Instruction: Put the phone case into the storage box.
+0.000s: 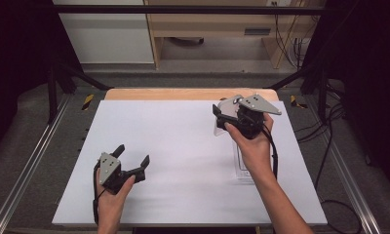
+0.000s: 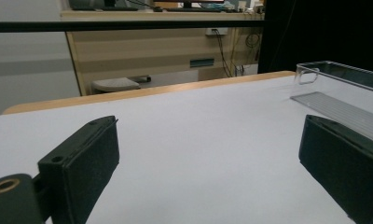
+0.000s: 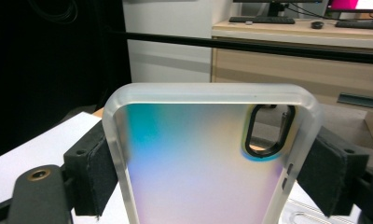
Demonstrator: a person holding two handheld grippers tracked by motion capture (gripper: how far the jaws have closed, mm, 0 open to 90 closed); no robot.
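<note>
The white tabletop (image 1: 183, 161) lies under my hands. At its right stands a clear plastic tray (image 2: 343, 88). Above that tray, my right tongs (image 1: 226, 116) clamp a frosted translucent phone case (image 3: 198, 163) by its sides. My left tongs (image 1: 133, 155) gape wide and empty, near left.

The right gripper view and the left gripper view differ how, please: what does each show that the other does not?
Right gripper view: a translucent phone case with an oval camera cutout, clamped at its two side edges between the right gripper fingers.

Left gripper view: a clear plastic tray on the table, seen beyond the left gripper, whose fingers stand wide apart with nothing between them.

Both: the white table surface and wooden furniture behind.
</note>
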